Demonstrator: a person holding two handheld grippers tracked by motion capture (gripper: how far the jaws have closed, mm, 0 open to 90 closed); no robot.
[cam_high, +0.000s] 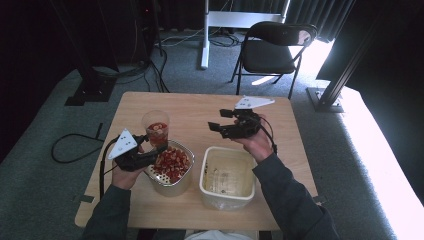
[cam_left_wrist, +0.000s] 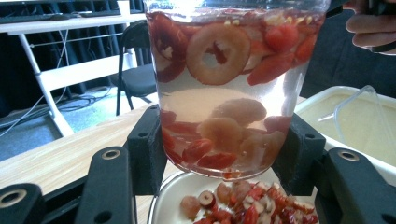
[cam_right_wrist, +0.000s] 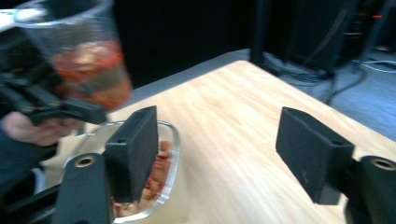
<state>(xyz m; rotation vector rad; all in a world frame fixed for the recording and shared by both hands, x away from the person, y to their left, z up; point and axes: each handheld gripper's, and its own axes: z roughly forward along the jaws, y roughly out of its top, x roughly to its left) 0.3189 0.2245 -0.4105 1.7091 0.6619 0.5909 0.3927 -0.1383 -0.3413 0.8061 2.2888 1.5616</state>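
A: Left gripper (cam_high: 150, 152) is clamped on the cup (cam_high: 156, 127), both pads tight against its lower wall. You can see it in the left gripper view: cup (cam_left_wrist: 233, 88) full of red fruit slices and pale liquid, black pads on either side.

B: And the cup is up off the table (cam_high: 200, 107), hanging just over the far edge of the metal bowl (cam_high: 170, 172). It looks close to upright from above.

A: The bowl holds more of the chopped red fruit. Beside it on the right sits the white tub (cam_high: 227, 175), a clear tube lying in it in the left gripper view.

B: Right gripper (cam_high: 216, 127) is out over bare table beyond the tub, jaws spread wide with nothing between them.

A: Its own view agrees: pads well apart over wood, the bowl (cam_right_wrist: 163, 154) low at left, the held cup (cam_right_wrist: 84, 60) above it, blurred.
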